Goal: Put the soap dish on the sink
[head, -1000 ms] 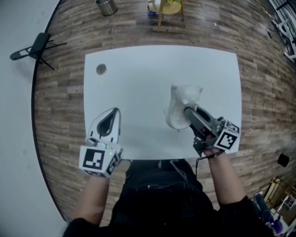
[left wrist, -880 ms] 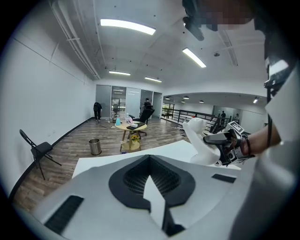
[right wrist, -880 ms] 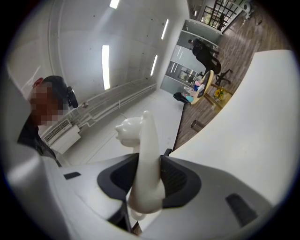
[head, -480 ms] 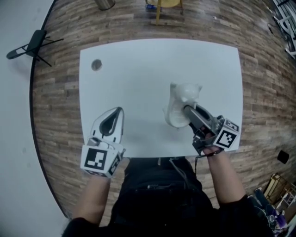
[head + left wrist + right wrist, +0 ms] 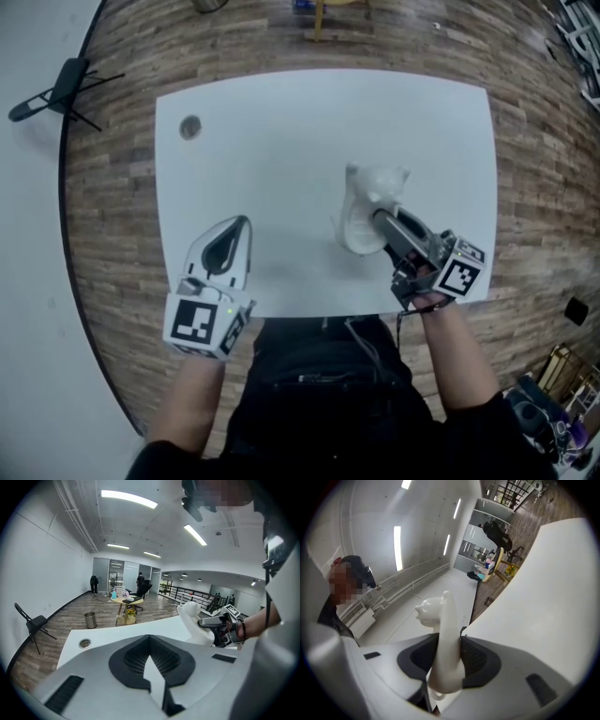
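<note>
Barely anything has moved since the earlier frame. The head view has drifted, so the far edge of the white table (image 5: 281, 159) sits higher in the picture and the bin on the far floor has almost slid out of it. Both grippers stay about where they were over the near edge.

The table takes up most of the scene and is bare apart from a small round grommet hole (image 5: 190, 127) at its far left. A folding chair (image 5: 58, 89) stands on the wood floor off to the left.

The left gripper (image 5: 242, 225) hangs over the near-left part of the table, its jaws pressed together at the tips with nothing between them.

The right gripper (image 5: 382, 225) is right of centre and pinches the white soap dish (image 5: 367, 197) by its rim. The dish stands on edge rather than lying flat. Whether its lower edge touches the table can't be told from here.

The catch is that no sink shows in any view, so the carry probably isn't finished. To do this step well, the person should keep the pinch firm, since a smooth dish like that looks slippery. They should find the sink first, then roll the wrist so the dish comes level before lowering it. It's best to set it down flat and let go only once it's resting. The left gripper looks free to stay out of the way.
</note>
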Tool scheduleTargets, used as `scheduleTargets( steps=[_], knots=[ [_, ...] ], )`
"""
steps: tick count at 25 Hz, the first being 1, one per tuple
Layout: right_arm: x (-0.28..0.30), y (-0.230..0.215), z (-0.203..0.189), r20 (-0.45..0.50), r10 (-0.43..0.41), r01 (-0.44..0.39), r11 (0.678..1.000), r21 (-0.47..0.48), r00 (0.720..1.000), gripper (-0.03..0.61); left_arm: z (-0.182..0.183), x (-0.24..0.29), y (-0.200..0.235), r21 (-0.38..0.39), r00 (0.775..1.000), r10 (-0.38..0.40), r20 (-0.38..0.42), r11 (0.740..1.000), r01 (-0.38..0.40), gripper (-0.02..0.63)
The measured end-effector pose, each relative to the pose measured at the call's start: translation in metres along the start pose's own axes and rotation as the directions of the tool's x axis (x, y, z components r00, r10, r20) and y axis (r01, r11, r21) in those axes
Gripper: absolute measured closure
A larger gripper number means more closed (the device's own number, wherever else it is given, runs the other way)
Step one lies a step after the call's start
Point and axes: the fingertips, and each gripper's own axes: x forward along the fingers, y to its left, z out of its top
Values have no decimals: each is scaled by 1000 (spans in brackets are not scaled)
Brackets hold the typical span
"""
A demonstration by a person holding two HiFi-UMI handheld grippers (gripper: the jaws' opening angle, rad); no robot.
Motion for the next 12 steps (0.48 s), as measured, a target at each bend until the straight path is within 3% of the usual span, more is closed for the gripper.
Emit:
scheduleTargets(
  steps=[12],
  knots=[
    [-2,-21,-9,-5,-22,22,1000,22,1000,437,-19,13,-10,-2,999,-24,-46,1000,24,624]
  ],
)
